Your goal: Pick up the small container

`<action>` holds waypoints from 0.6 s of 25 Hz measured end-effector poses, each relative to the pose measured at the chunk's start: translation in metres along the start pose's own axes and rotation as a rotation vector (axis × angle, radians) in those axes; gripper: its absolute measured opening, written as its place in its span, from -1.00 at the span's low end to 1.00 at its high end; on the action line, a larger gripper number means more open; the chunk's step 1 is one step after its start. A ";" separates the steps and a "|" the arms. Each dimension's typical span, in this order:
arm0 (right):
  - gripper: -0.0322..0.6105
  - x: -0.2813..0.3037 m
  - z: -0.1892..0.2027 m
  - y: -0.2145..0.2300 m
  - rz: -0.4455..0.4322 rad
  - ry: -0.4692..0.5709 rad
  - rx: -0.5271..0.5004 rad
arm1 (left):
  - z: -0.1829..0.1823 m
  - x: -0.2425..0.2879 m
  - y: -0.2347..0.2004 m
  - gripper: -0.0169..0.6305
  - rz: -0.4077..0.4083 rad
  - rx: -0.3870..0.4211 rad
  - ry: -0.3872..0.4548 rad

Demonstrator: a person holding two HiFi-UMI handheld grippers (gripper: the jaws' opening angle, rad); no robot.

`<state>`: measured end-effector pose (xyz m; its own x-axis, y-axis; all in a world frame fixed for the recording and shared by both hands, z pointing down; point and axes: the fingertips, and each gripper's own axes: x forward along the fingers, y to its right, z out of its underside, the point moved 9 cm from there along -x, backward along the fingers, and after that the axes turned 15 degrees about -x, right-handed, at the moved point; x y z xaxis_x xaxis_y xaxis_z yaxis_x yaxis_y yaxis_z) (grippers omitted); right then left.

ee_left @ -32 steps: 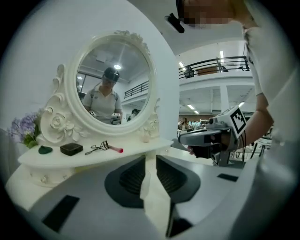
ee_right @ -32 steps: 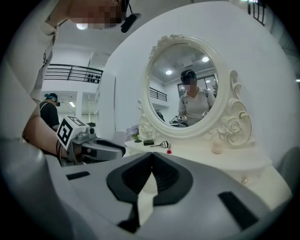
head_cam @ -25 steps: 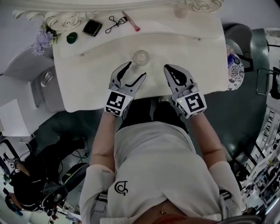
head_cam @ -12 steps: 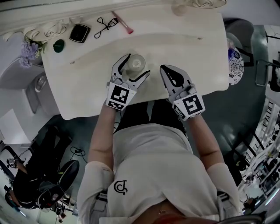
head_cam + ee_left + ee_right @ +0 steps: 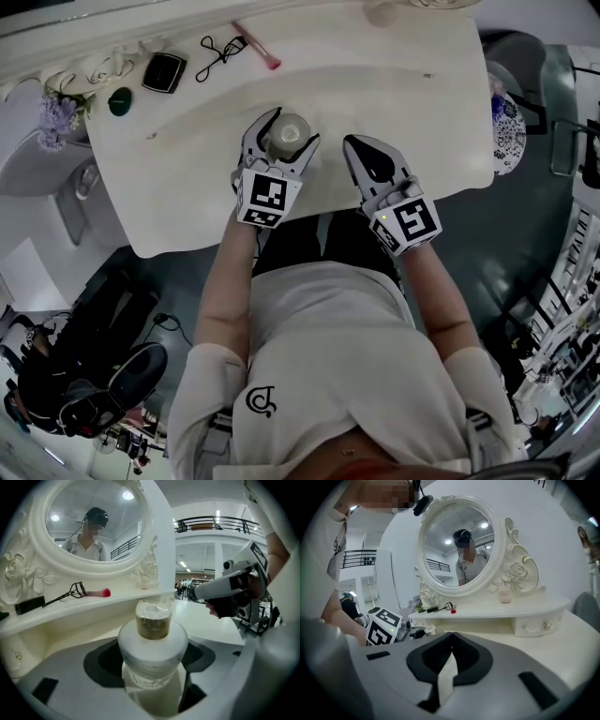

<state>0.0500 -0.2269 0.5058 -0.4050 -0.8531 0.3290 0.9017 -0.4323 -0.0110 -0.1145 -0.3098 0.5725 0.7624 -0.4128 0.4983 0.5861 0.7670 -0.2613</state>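
The small container (image 5: 286, 134), a clear jar with a wide white lid (image 5: 152, 641) and tan contents, stands on the cream vanity table (image 5: 187, 169). My left gripper (image 5: 290, 129) reaches around it. Its jaws have just been closing, and the pads (image 5: 105, 660) lie against the lid on both sides. In the left gripper view the container (image 5: 152, 620) fills the gap between the jaws. My right gripper (image 5: 362, 150) hovers just right of it near the table's front edge, shut and empty, its pads meeting in the right gripper view (image 5: 451, 637).
On the back shelf lie an eyelash curler (image 5: 220, 45), a pink-tipped brush (image 5: 255, 47), a black compact (image 5: 164, 72) and a green lid (image 5: 119, 100). Purple flowers (image 5: 56, 117) stand at the far left. An ornate white mirror (image 5: 93, 522) rises behind. A chair (image 5: 506, 122) stands right.
My left gripper moved forward from just short of the container to surround it, its jaws spreading and then narrowing onto it. The right gripper sank slightly.
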 end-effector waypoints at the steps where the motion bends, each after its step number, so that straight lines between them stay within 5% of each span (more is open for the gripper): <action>1: -0.88 0.000 0.000 0.000 0.000 0.000 -0.001 | 0.000 0.000 0.000 0.14 -0.003 0.000 0.003; 10: -0.88 -0.007 -0.006 0.002 0.010 0.006 -0.014 | -0.005 -0.003 0.004 0.13 0.036 0.013 -0.041; 15: -0.88 -0.007 -0.021 -0.001 0.004 0.033 -0.042 | -0.033 -0.028 0.013 0.13 0.064 0.007 0.026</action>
<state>0.0488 -0.2266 0.4841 -0.4071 -0.8635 0.2976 0.8962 -0.4406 -0.0524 -0.1187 -0.3044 0.5276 0.8053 -0.3749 0.4592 0.5338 0.7956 -0.2866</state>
